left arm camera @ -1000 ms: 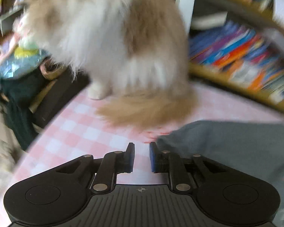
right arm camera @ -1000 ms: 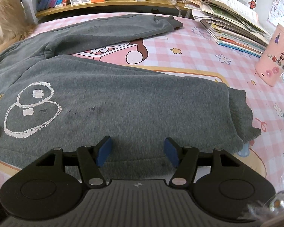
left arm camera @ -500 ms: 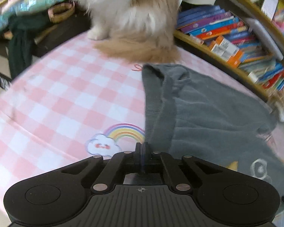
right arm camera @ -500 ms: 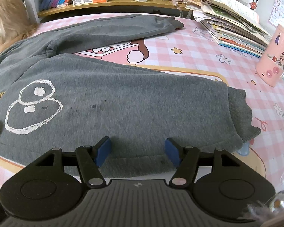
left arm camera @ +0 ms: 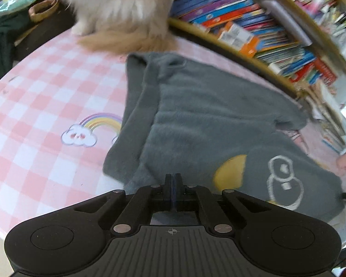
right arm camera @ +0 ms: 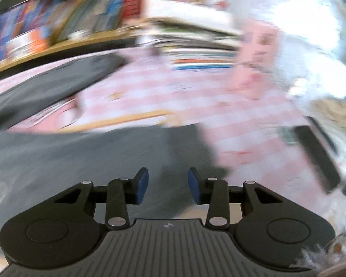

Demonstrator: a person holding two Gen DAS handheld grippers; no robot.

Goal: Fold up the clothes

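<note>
Garment: a grey sweatshirt (left arm camera: 210,120) lies spread on a pink checked tablecloth (left arm camera: 41,106), front up, showing a white outline print and a yellow patch.
Near sleeve: one sleeve (left arm camera: 136,106) lies along the body's left edge, bunched in long ridges, its cuff toward a fluffy cat (left arm camera: 124,11) sitting at the table's far side.
Far sleeve: in the right wrist view another sleeve (right arm camera: 57,80) stretches away from the body across the cloth.
Left gripper (left arm camera: 172,184): fingers pressed together over the sweatshirt's near edge; whether fabric is pinched between them cannot be told.
Right gripper (right arm camera: 168,185): fingers spread apart, holding nothing, above the grey fabric near its right end.
Progress: the sweatshirt is mostly flat and unfolded; at most one sleeve is gathered inward. Folding of the body appears to remain.
Hard to see: the right wrist view is heavily blurred; the hem, the near edge under the left gripper and the sweatshirt's right end are unclear.
</note>
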